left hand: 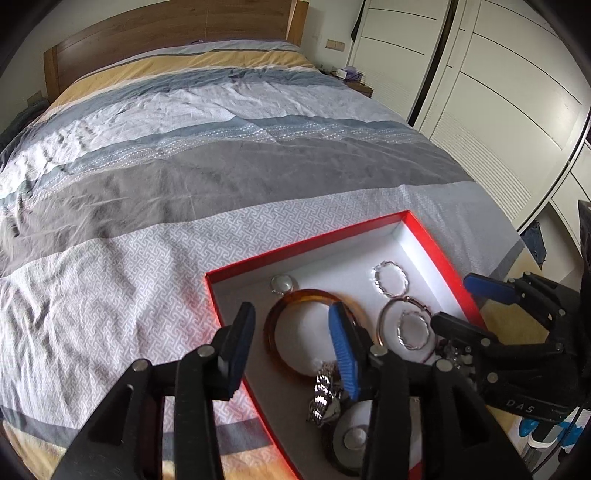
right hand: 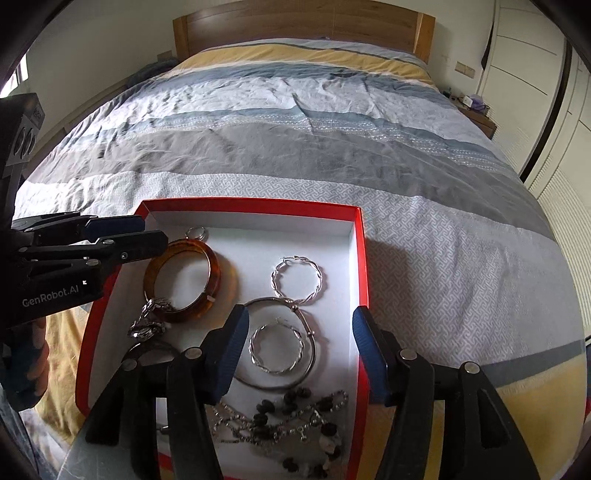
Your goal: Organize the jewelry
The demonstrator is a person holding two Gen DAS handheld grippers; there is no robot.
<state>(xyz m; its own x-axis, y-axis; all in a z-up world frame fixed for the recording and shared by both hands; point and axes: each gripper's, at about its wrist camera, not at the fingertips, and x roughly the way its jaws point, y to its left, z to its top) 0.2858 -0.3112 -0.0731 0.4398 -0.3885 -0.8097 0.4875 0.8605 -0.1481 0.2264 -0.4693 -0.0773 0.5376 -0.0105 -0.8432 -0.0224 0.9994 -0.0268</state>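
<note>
A red box (right hand: pixel 364 258) with a white inside lies on the bed; it also shows in the left wrist view (left hand: pixel 439 254). In it lie an amber bangle (right hand: pixel 214 273), two twisted silver hoop earrings (right hand: pixel 299 280) (right hand: pixel 277 349), a thin silver bangle (right hand: pixel 310 354), a silver watch (left hand: pixel 327 398), a small ring (right hand: pixel 197 232) and a dark beaded chain (right hand: pixel 291 413). My left gripper (left hand: pixel 295 339) is open over the box's left edge, above the amber bangle (left hand: pixel 280 332). My right gripper (right hand: pixel 299 354) is open over the nearer hoop earring and holds nothing.
The striped grey, blue and yellow bedspread (right hand: pixel 295 147) fills the view beyond the box. A wooden headboard (right hand: pixel 295 26) stands at the far end. White wardrobe doors (left hand: pixel 498 110) and a bedside table (right hand: pixel 480 118) are on the right.
</note>
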